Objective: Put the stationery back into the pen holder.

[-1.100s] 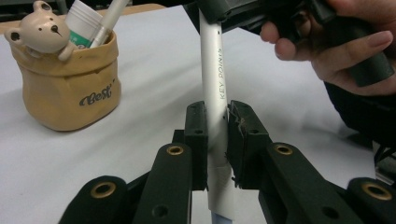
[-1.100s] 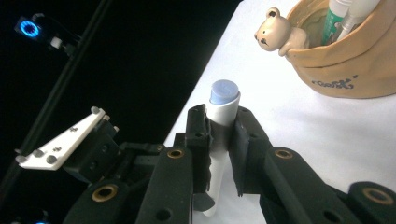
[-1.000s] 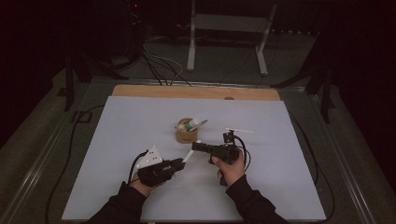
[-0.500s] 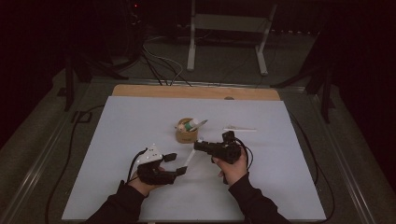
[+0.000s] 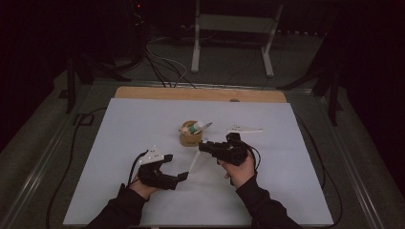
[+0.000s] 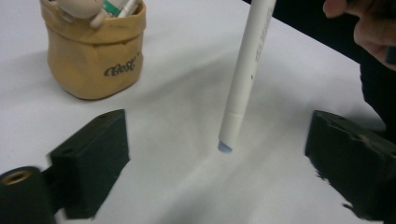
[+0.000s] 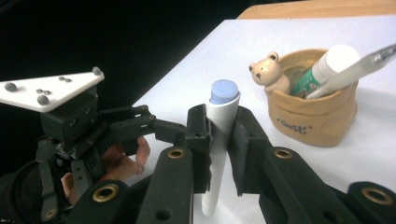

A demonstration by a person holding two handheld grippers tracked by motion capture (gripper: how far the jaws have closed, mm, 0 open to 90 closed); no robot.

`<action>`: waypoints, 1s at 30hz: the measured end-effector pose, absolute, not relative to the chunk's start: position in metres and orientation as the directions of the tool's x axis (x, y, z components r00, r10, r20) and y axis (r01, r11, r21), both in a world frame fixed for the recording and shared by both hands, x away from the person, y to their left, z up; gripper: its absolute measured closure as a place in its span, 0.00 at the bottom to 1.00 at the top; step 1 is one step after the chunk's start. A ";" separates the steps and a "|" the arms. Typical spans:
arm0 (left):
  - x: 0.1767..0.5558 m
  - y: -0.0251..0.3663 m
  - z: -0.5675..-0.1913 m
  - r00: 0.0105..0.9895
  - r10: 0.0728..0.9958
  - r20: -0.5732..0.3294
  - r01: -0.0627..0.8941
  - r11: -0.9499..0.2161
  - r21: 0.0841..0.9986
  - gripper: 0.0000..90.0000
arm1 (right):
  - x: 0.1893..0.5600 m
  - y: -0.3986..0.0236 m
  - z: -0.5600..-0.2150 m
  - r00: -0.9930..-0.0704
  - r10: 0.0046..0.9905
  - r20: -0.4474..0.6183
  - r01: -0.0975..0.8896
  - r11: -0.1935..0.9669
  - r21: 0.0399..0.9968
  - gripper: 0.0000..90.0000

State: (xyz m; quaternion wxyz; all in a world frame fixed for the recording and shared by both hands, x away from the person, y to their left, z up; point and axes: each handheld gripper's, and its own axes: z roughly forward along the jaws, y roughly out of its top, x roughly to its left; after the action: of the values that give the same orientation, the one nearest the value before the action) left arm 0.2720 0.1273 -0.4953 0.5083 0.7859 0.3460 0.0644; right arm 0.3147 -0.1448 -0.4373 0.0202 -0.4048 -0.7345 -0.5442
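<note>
Gripping the white pen (image 7: 219, 140) tight in your raised right gripper (image 5: 210, 148), you angled it down between your low left gripper's (image 5: 184, 176) just-opened, empty jaws near the tan pouch (image 5: 190, 138).

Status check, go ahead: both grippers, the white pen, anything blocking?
Left gripper jaws just opened, pads clear of the white pen. Right gripper shut on the pen. Tan pen holder stands close beyond, not touching.
</note>
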 end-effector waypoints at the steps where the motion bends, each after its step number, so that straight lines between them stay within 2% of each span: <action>1: 0.271 0.127 -0.496 0.766 0.598 -0.235 0.466 -0.264 0.844 0.02 | 0.315 -0.145 -0.434 -0.678 0.573 0.459 0.608 0.087 0.789 0.87; 13: 0.268 0.131 -0.500 0.818 0.527 -0.229 0.431 -0.299 0.851 0.00 | 0.319 -0.146 -0.416 -0.703 0.577 0.417 0.567 0.100 0.817 0.87; 30: 0.266 0.129 -0.501 0.837 0.503 -0.216 0.406 -0.306 0.861 0.00 | 0.328 -0.145 -0.395 -0.720 0.592 0.362 0.518 0.110 0.848 0.87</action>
State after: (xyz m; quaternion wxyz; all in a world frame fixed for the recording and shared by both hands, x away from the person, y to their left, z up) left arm 0.2659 0.1291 -0.5015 0.5171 0.8068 0.2819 0.0470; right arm 0.3280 -0.1446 -0.3949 -0.0338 -0.3730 -0.7441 -0.5532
